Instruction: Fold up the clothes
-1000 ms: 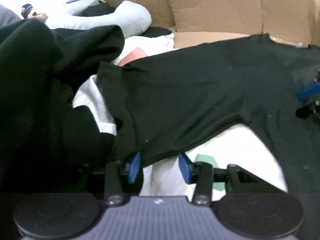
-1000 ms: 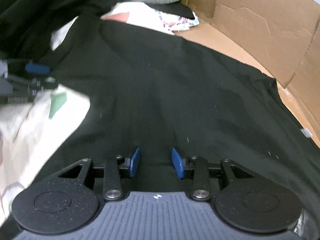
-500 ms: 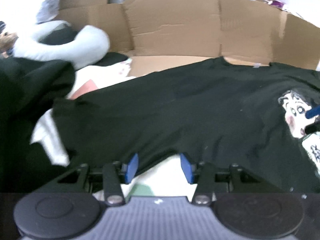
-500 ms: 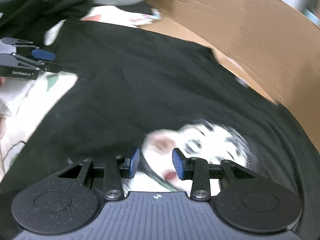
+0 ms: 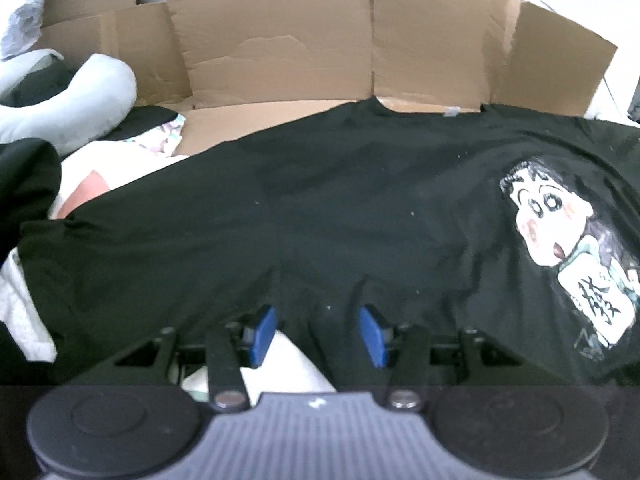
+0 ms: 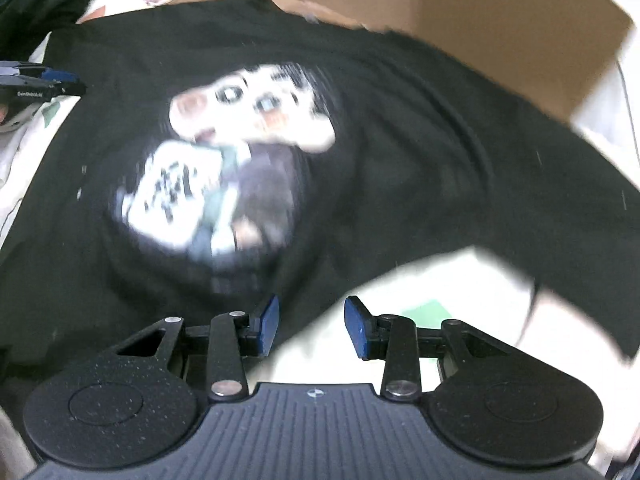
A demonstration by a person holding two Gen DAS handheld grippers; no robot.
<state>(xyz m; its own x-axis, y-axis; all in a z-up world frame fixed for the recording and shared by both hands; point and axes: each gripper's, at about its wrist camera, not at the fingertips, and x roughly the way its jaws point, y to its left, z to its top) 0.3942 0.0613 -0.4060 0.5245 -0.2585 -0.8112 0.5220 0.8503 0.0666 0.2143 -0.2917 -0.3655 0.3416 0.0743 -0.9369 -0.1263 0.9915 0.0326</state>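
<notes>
Spreading across the left wrist view, the black T-shirt lies before cardboard walls, its hem between the gaping left tongs. In the blurred right wrist view, the right tongs stand parted at the shirt's edge, gripping nothing.

Black T-shirt with blurred cartoon print, right hand-held gripper spread at its hem, cardboard behind

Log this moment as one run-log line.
stage: spreading | item: black T-shirt print up | left gripper open at hem | right gripper open at hem
</notes>
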